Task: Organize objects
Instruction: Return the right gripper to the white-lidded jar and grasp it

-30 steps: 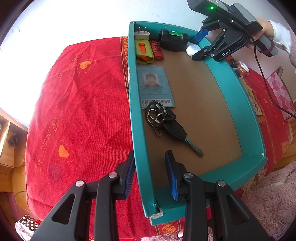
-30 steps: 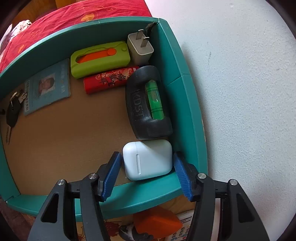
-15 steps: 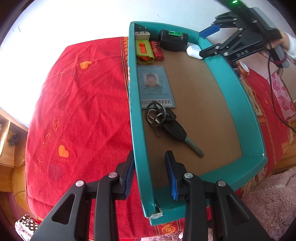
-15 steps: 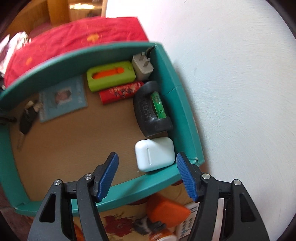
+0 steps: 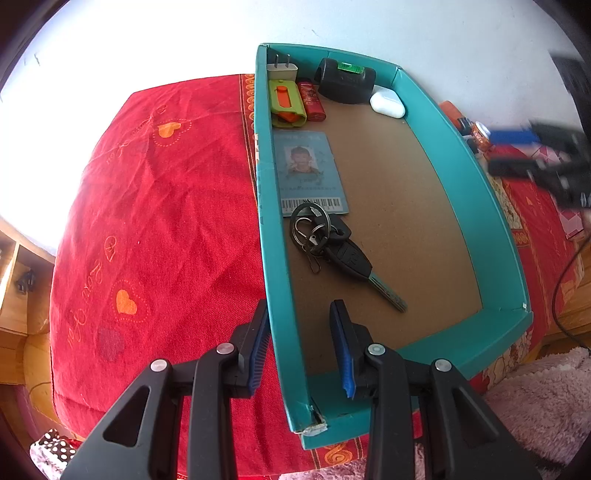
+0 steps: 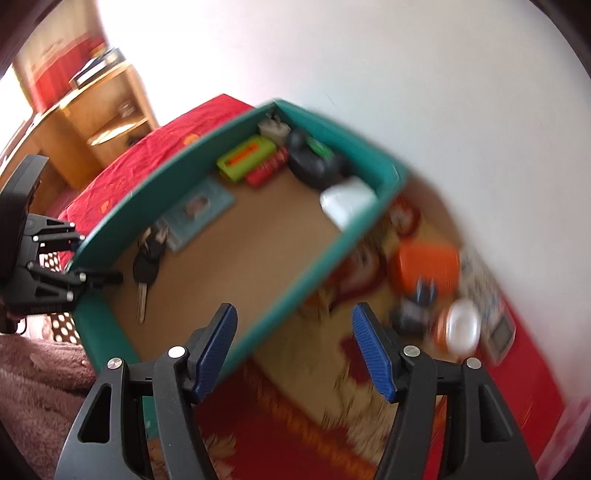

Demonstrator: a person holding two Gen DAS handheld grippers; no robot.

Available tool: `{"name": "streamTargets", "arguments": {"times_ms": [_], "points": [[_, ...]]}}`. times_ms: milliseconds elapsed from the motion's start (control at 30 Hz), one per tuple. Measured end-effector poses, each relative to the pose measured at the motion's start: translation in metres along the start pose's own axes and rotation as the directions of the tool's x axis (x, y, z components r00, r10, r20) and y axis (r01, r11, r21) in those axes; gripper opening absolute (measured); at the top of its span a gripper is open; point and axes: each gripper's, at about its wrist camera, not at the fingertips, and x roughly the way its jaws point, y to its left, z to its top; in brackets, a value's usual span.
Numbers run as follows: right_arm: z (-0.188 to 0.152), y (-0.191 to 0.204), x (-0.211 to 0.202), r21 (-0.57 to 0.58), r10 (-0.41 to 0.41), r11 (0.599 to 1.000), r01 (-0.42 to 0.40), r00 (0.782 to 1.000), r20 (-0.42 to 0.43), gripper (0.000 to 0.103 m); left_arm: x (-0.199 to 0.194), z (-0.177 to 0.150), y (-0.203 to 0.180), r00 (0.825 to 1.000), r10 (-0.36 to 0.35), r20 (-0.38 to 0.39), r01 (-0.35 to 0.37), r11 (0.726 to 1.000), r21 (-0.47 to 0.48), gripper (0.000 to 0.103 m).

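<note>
A red cloth (image 5: 155,206) with heart patterns covers the surface, and a teal tray (image 5: 476,206) with a brown bottom lies on it next to a white wall (image 5: 443,33).

The left gripper (image 5: 299,345) is clenched on the near left wall of the tray: one blue pad is outside the wall, the other pad is inside. The right gripper (image 6: 295,349) is released and holds nothing; its jaws stand apart above the cloth, just outside the right wall of the tray. In the left wrist view it appears only as a dark blur at the right border.

Inside the tray, along the left wall, lie an ID card (image 5: 308,171) and, touching its near edge, a bunch of keys (image 5: 332,247) with a black head. In the far left corner stands a white charger plug (image 5: 281,68). Beside it are a green and orange case (image 5: 286,103) and a red lighter (image 5: 312,101). Along the far wall lies a black level (image 5: 345,79) with a green vial, and a white earbud case (image 5: 388,104) sits in the far right corner.

Outside the tray, on the right, there are an orange object (image 6: 428,264) and some small things, too blurred to name.
</note>
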Motion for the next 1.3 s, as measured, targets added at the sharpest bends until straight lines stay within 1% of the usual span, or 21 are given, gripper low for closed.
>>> {"name": "streamTargets", "arguments": {"times_ms": [133,200,333,500,633,767,900,967,1067,1133,1233,1300], "points": [[-0.027,-0.011,0.006,0.134,-0.026,0.991,0.025,1.000,0.002,0.066,0.000,0.002,0.000,1.000,0.002,-0.003,-0.002,1.000,0.001,0.031],[-0.040,-0.020,0.008,0.200,-0.051,0.979,0.049,0.999,0.003,0.066,0.001,0.002,-0.002,1.000,0.002,-0.003,-0.002,1.000,0.003,0.031],[-0.060,-0.037,0.015,0.311,-0.084,0.946,0.088,0.996,-0.026,0.066,0.001,-0.001,-0.005,1.000,0.002,-0.004,-0.002,1.000,0.007,0.031],[-0.067,-0.042,0.022,0.336,-0.114,0.934,0.124,0.992,-0.048,0.066,0.001,0.000,-0.005,1.000,0.003,-0.002,-0.003,1.000,0.003,0.031],[-0.061,-0.048,0.024,0.331,-0.124,0.934,0.132,0.991,-0.045,0.066,0.000,-0.002,-0.005,1.000,0.002,-0.002,-0.002,1.000,0.004,0.031],[-0.047,-0.067,0.025,0.360,-0.166,0.917,0.172,0.985,-0.047,0.066,0.000,-0.002,-0.005,1.000,0.002,-0.002,-0.002,1.000,0.005,0.031],[-0.033,-0.095,0.025,0.444,-0.195,0.875,0.194,0.980,-0.042,0.066,0.000,-0.002,-0.004,1.000,0.001,-0.002,-0.001,1.000,0.006,0.031],[-0.027,-0.110,0.027,0.510,-0.180,0.843,0.172,0.983,-0.034,0.066,0.000,-0.002,-0.004,1.000,0.001,-0.001,-0.001,1.000,0.005,0.031],[-0.022,-0.125,0.032,0.576,-0.140,0.808,0.123,0.990,-0.016,0.066,0.001,-0.002,-0.005,1.000,0.001,0.002,-0.001,1.000,0.002,0.031],[-0.018,-0.129,0.037,0.583,-0.129,0.804,0.116,0.991,-0.019,0.066,-0.001,-0.003,-0.004,1.000,0.001,0.002,-0.001,1.000,0.002,0.031],[-0.013,-0.128,0.045,0.552,-0.140,0.822,0.142,0.989,-0.045,0.066,0.000,-0.002,-0.004,1.000,0.000,0.002,0.000,1.000,0.003,0.031],[-0.009,-0.126,0.050,0.530,-0.153,0.833,0.161,0.986,-0.059,0.064,0.000,-0.002,-0.004,1.000,0.000,0.002,0.000,1.000,0.003,0.031]]}}
